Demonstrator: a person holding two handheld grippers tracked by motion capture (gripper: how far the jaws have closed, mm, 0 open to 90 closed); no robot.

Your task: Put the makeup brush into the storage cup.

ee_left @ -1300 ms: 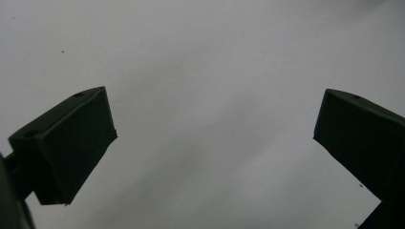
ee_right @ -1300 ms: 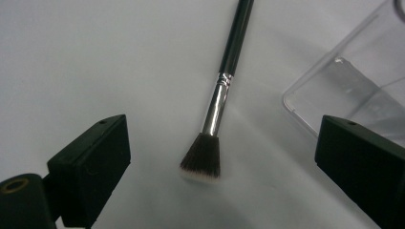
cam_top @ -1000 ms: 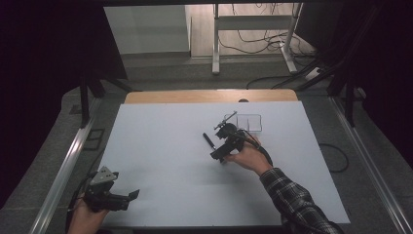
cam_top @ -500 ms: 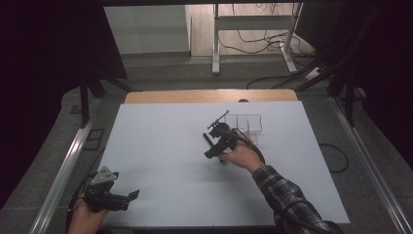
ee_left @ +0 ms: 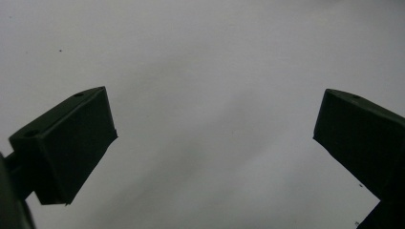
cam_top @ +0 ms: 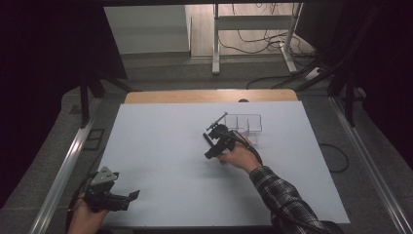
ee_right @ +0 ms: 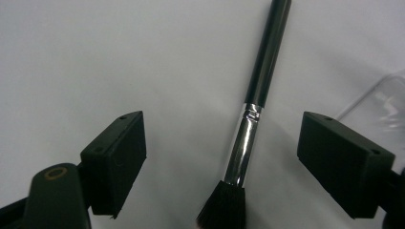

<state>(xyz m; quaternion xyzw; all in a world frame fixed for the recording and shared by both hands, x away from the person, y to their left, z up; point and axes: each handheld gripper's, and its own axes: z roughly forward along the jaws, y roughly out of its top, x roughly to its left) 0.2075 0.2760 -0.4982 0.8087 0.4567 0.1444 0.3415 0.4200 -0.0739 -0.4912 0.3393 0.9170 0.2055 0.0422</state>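
A makeup brush (ee_right: 248, 138) with a black handle, a silver ferrule and dark bristles lies flat on the white table sheet (cam_top: 160, 146). My right gripper (ee_right: 222, 162) hovers over it near the table's middle (cam_top: 218, 140). Its jaws straddle the ferrule and have just been closing. Gaps remain on both sides, so the pads are not touching the brush. My left gripper (cam_top: 127, 197) rests at the table's near left corner. In the left gripper view its jaws (ee_left: 215, 143) stand wide apart over bare sheet with nothing between them.
A clear plastic divided tray (cam_top: 243, 123) sits just beyond and to the right of the right gripper, and its corner shows in the right gripper view (ee_right: 382, 100). A wooden table edge (cam_top: 209, 96) runs along the far side. Metal rails flank the table.
The right hand has edged slightly to the left over the brush. The left hand and its gripper have stayed put.
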